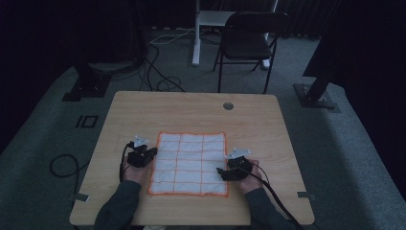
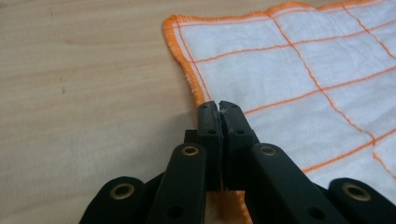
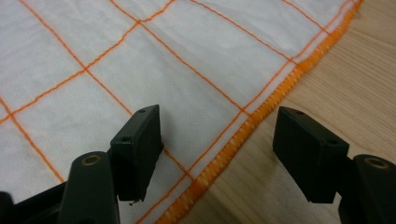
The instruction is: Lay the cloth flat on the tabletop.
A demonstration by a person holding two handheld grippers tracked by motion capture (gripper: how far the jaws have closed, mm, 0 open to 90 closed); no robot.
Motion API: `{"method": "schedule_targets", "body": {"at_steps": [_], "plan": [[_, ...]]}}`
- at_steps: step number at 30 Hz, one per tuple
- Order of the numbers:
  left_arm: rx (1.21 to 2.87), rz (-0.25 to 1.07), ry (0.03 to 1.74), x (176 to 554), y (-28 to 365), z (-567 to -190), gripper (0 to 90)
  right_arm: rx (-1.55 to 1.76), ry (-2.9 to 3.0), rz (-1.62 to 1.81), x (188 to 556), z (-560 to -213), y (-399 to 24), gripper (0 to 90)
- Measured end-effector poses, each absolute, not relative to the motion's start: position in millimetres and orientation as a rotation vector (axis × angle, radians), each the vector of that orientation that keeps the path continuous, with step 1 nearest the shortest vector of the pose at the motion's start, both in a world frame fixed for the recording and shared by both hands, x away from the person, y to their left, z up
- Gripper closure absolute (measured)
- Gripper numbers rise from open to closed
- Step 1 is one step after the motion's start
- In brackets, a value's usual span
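High view: a cloth (image 1: pixel 189 163) lies flat on the bench (image 1: pixel 143 105). The left gripper (image 2: pixel 219 106), fingers closed, sits at the cloth's left hem, whether pinching it is unclear; the right gripper (image 3: pixel 217 140) straddles the opposite hem, fingers apart, likely for a grab.

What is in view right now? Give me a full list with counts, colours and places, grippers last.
cloth: one, white with orange grid lines and orange hem, flat on the near middle of the table
table: one, light wood, centre of the high view
grommet: one, grey, round, in the tabletop's far edge
chair: one, black, on the carpet beyond the table
cables: several, black, on the floor at far left
left gripper: one, black, jaws shut, at the cloth's left hem
right gripper: one, black, jaws open, straddling the cloth's right hem
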State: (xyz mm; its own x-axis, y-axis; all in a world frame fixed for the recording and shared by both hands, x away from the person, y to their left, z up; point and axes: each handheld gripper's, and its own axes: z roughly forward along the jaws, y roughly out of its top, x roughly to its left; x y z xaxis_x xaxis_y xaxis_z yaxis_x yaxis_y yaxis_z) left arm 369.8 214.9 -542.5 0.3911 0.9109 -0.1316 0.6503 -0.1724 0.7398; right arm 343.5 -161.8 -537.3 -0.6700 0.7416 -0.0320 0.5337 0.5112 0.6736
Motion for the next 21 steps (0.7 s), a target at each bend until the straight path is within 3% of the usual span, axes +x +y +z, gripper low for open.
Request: {"method": "schedule_targets", "body": {"at_steps": [10, 21], "plan": [[1.955, 0.535, 1.316, 362.2, 214.5, -542.8, 85.7, 1.085, 2.431, 0.948, 349.5, -538.7, -163.3, 32.6], [1.961, 0.571, 1.326, 359.8, 217.6, -543.2, 70.8, 1.103, 2.421, 0.958, 348.8, -539.5, -162.8, 33.4]]}}
